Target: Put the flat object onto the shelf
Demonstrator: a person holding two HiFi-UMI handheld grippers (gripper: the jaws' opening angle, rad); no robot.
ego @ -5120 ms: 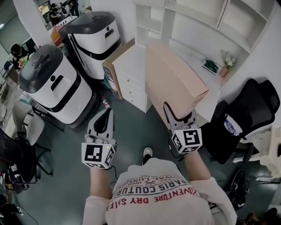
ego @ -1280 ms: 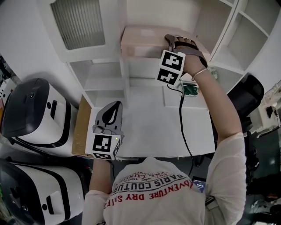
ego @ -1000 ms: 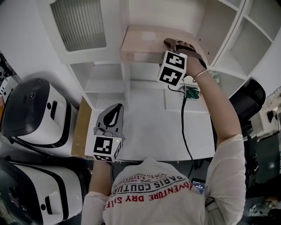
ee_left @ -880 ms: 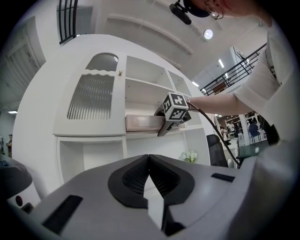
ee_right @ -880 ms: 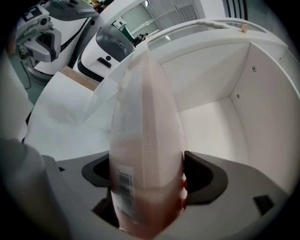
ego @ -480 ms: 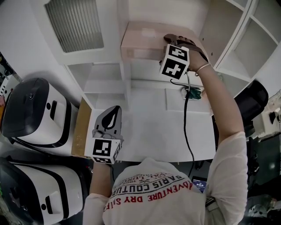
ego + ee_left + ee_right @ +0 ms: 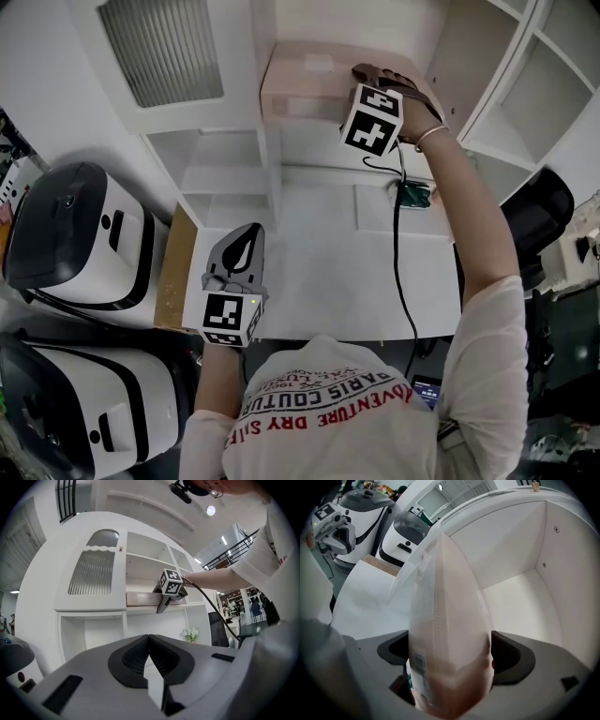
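Right fingers [image 7: 513, 657] have just been opening around the flat object [image 7: 450, 620] on the shelf [image 7: 525, 597]; left fingers [image 7: 133, 658] together.

Right gripper [image 7: 364, 72] raised, fingers [image 7: 513, 658] just opening, flat object [image 7: 302, 82] between them; left gripper [image 7: 246, 232] closed, level.

Pale pink card noted on flat box [image 7: 450, 634], wrapped in clear, faintly glossy film; paper label [image 7: 419, 663] stuck on. White, smooth, matt finish seen on shelf [image 7: 520, 541]. Grey matt plastic on left gripper [image 7: 149, 638], black pads [image 7: 133, 657] finely ribbed. Ribbed panel set in cabinet door [image 7: 164, 47]. Glossy white-and-black shells on machines [image 7: 84, 234].
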